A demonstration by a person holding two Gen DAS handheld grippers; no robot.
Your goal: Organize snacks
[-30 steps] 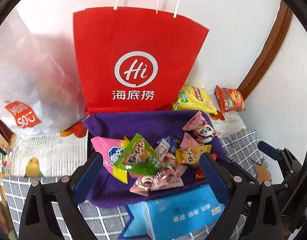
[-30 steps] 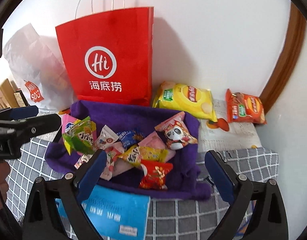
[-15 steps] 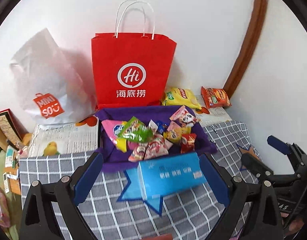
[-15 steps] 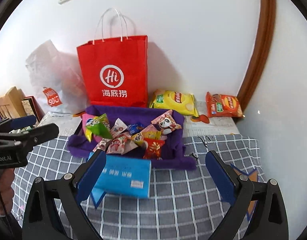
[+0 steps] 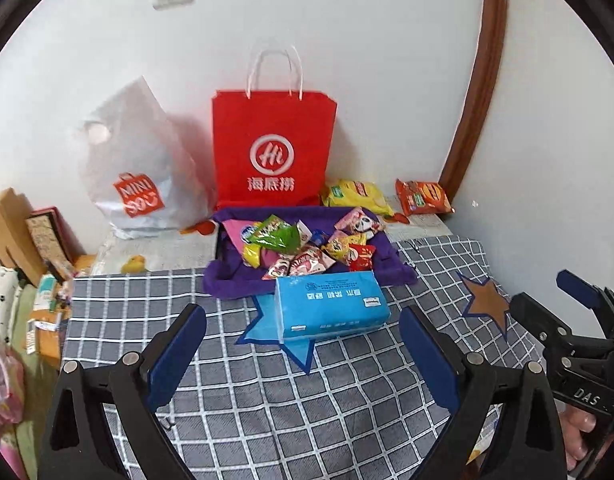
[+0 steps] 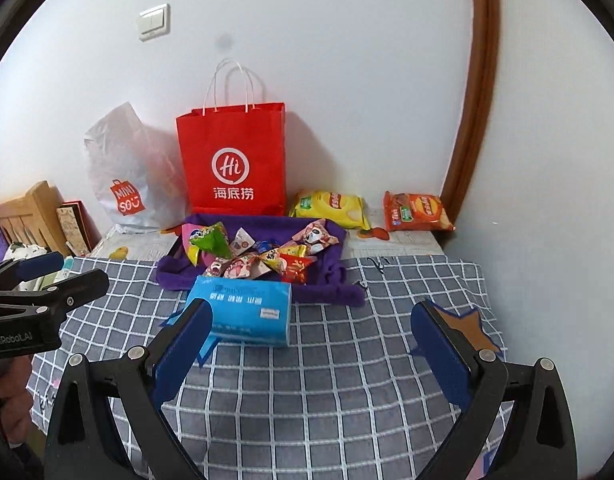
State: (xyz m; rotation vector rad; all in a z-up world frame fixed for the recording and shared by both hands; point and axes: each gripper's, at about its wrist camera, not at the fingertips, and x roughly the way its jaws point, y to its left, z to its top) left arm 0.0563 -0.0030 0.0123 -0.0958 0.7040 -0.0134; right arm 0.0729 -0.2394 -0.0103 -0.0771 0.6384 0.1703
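A purple tray holds several small snack packets. A yellow chip bag and an orange chip bag lie by the wall to its right. A blue tissue pack lies in front of the tray. My left gripper is open and empty, well back from the tray. My right gripper is open and empty too, also held back over the checked cloth.
A red paper bag stands against the wall behind the tray, a white plastic bag to its left. A grey checked cloth covers the table. Boxes and clutter lie at the left edge.
Both grippers have pulled back and up from the tray; the tray and bags look smaller and more of the cloth and wall shows. Nothing was picked up.
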